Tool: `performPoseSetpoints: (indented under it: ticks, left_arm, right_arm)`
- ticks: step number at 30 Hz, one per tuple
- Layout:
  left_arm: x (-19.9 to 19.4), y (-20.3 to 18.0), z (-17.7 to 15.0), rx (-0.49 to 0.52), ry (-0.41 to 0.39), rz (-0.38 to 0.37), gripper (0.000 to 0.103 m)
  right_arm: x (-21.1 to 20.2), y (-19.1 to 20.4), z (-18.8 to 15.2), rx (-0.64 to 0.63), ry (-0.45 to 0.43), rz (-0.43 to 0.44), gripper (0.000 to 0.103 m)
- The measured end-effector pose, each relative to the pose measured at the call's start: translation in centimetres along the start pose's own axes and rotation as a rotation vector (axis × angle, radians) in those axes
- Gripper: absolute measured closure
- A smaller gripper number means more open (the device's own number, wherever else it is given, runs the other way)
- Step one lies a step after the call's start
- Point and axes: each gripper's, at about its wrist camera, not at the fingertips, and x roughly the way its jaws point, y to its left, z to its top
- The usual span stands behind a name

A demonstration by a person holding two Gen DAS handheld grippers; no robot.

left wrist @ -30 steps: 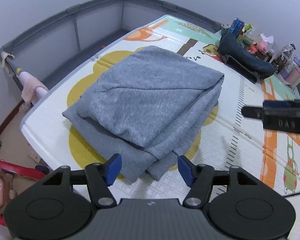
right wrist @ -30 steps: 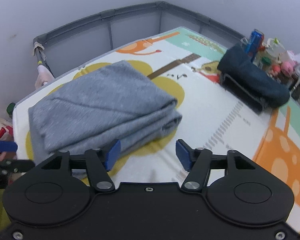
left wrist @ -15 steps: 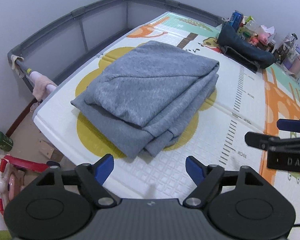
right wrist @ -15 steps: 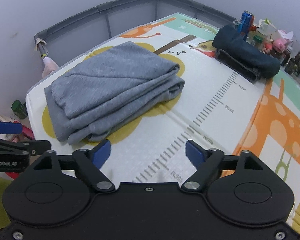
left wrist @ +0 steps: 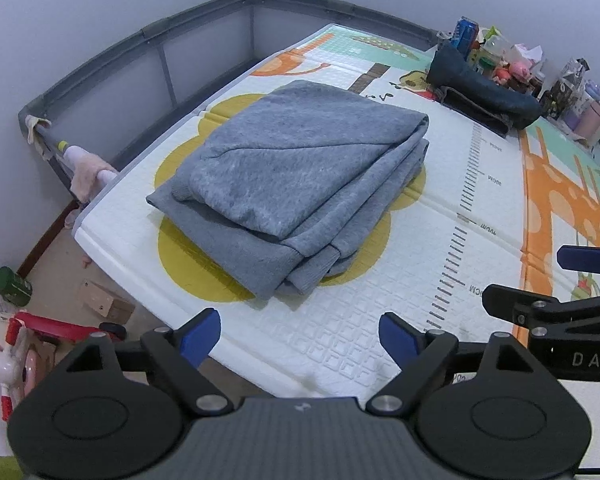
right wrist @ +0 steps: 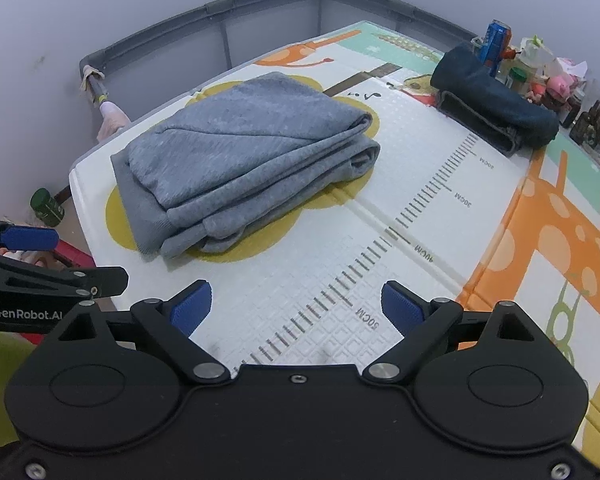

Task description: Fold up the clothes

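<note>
A grey sweater (left wrist: 296, 192) (right wrist: 236, 164) lies folded in a thick bundle on the patterned play mat (left wrist: 452, 216) (right wrist: 440, 208), over a yellow blob print near the mat's left edge. My left gripper (left wrist: 300, 334) hovers above the mat's near edge, short of the bundle; its jaws are opening wide with nothing between them. My right gripper (right wrist: 296, 306) hangs over the ruler print to the right of the sweater; its jaws are opening too and hold nothing. Each gripper shows at the edge of the other's view.
A dark blue folded garment (left wrist: 484, 88) (right wrist: 496, 96) lies at the mat's far right, with a can, toys and bottles (left wrist: 520, 64) behind it. A grey playpen rail (left wrist: 204, 36) runs behind. On the floor to the left are a green can (left wrist: 12, 285) and toys (left wrist: 56, 328).
Both grippers have pulled back from the sweater's near edge and their jaws have spread wide. The folded sweater now lies free and farther off in both views.
</note>
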Motion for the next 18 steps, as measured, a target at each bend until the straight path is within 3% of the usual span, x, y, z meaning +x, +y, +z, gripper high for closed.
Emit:
performPoseSetpoints:
  ticks: [12, 18]
  left_arm:
    - [0.6, 0.8, 1.3, -0.024, 0.057, -0.041, 0.011]
    - [1.0, 1.5, 2.4, -0.014, 0.071, -0.001, 0.009]
  right_arm:
    - [-0.1, 0.5, 0.6, 0.004, 0.042, -0.01, 0.007]
    - [0.1, 1.0, 2.3, -0.036, 0.057, -0.005, 0.004]
